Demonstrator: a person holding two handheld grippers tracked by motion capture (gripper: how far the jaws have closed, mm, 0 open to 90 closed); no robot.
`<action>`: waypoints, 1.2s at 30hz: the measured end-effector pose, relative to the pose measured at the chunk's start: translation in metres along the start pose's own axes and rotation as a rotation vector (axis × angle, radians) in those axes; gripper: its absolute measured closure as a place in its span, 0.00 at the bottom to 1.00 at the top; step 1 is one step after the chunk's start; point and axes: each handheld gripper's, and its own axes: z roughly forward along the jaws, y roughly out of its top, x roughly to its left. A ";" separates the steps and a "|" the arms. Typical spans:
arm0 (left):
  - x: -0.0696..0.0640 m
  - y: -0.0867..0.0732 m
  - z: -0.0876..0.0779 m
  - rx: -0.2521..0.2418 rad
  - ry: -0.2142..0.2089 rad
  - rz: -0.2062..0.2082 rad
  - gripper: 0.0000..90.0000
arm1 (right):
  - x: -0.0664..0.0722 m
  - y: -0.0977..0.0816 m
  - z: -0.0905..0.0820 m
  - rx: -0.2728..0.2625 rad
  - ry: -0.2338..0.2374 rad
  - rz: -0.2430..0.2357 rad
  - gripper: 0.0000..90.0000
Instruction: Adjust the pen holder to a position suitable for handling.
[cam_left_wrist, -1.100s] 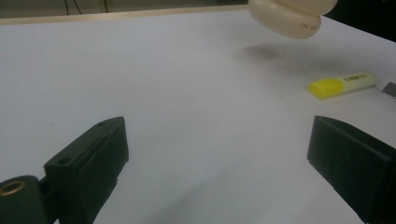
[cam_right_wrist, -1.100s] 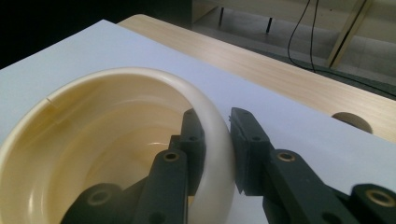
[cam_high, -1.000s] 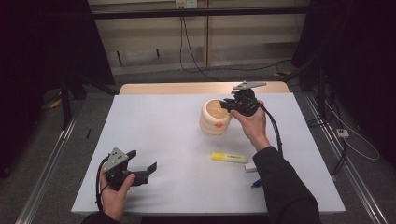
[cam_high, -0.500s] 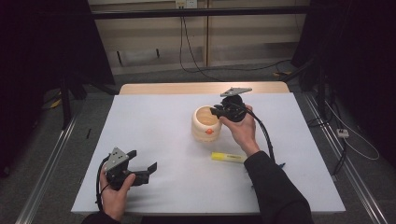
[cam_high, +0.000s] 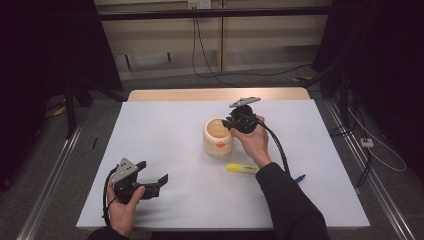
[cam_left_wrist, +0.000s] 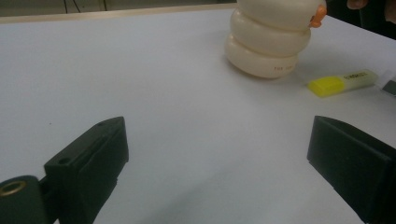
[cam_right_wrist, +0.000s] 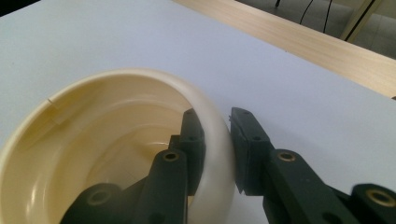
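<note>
Right gripper (cam_high: 231, 121) clamps the rim of the cream ribbed cup (cam_high: 218, 137), one jaw inside, one outside, the forearm reaching in from the lower right with the wrist bent over the cup. Left gripper (cam_high: 156, 181) rests near the table's front left, jaws wide with nothing between them. White table (cam_high: 165, 125) fronts a dim room with cables on the floor. Just beside the cup lies a yellow highlighter (cam_high: 242, 168).
</note>
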 end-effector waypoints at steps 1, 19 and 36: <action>0.000 0.000 0.000 0.000 0.001 0.001 0.06 | 0.000 -0.001 0.001 0.001 0.000 0.006 0.84; 0.001 0.000 0.001 0.003 0.004 -0.006 0.06 | 0.003 0.001 0.006 0.009 -0.017 0.029 0.83; 0.003 -0.001 0.001 0.004 -0.003 -0.012 0.06 | -0.002 0.002 -0.002 -0.077 0.023 0.046 0.41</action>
